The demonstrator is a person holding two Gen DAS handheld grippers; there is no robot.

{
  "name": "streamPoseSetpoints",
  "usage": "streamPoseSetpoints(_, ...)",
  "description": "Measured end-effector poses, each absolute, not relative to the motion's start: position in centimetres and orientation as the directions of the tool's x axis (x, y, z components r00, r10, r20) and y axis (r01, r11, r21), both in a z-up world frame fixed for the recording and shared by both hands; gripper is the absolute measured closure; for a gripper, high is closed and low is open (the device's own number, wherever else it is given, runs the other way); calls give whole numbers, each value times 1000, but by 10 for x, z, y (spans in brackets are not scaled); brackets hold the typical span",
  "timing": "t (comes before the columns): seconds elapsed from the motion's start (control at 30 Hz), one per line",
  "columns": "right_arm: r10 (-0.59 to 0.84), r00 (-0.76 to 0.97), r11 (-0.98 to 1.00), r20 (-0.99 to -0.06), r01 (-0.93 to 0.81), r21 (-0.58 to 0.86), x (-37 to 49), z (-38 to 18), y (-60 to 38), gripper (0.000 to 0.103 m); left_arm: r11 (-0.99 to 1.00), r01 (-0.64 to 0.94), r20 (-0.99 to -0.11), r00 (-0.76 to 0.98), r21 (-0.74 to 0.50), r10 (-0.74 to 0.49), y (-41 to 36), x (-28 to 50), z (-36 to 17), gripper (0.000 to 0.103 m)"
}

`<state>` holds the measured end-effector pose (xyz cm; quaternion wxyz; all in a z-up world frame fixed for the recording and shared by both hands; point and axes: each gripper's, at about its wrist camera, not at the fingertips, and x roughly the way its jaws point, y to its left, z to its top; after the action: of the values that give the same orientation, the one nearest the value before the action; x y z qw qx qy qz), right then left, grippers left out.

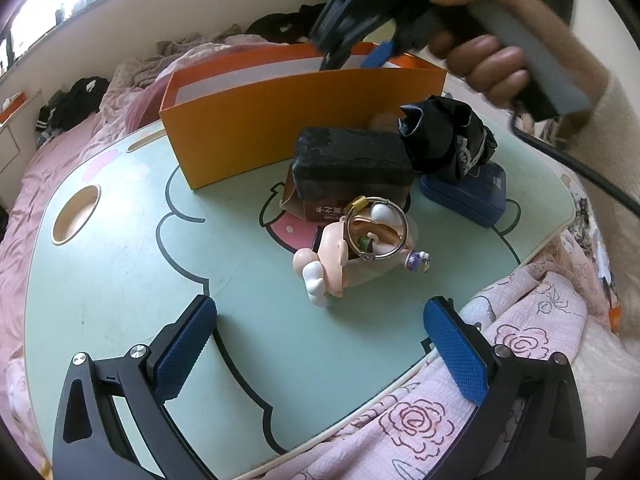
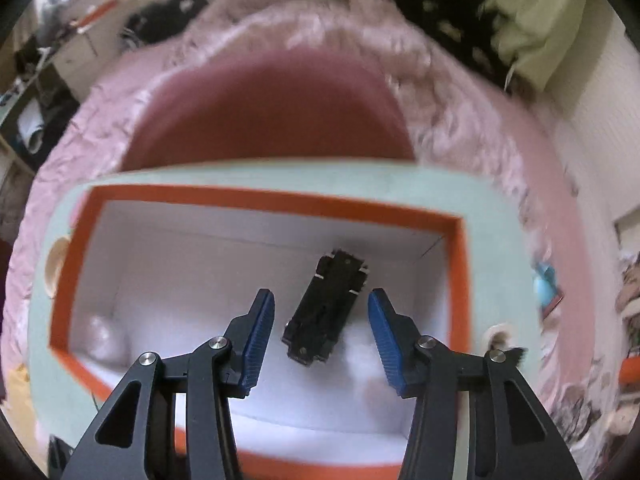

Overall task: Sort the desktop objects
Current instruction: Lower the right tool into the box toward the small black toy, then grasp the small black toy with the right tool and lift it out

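Tongs on the right (image 2: 322, 344) hover above the open orange cardboard box (image 2: 462, 280), blue pads apart and touching nothing, with one small black rectangular gadget (image 2: 326, 310) lying between and beyond them on the box's white floor, apparently already sorted. Left tongs (image 1: 320, 350) gape fully, empty, just short of one pink plastic figurine (image 1: 324, 258) on the mint-green cartoon surface (image 1: 120, 264). Beyond it wait one black block (image 1: 352, 160), one black cloth (image 1: 448, 140) and one blue case (image 1: 472, 196).

Our left hand-held gripper (image 1: 320, 344) points steeply downward, jaws spread wide with nothing between them. Our right hand (image 1: 486, 60) grips the right hand-held gripper (image 2: 321, 334), tilted down, jaws apart.
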<state>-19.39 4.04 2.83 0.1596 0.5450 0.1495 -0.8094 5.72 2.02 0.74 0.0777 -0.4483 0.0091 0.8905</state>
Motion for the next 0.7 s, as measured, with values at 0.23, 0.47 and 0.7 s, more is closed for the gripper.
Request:
streamPoseSetpoints(0.23,64,-450,-786,-891,527,-323,-181,6,13,76,-988,-147,-799,-588,-52,129,21,57,7,0)
streamPoseSetpoints(0.47,-87,-403,-826,-911,540,-160,-183,13,25,77,-988,-147,-798,-588,-51,129,21,57,8,0)
streamPoseSetpoints(0.7,-347,-521,-850,-780,526,27,-159,78,58,77,-988,-147,-798,-588,-51,129,21,57,8,0)
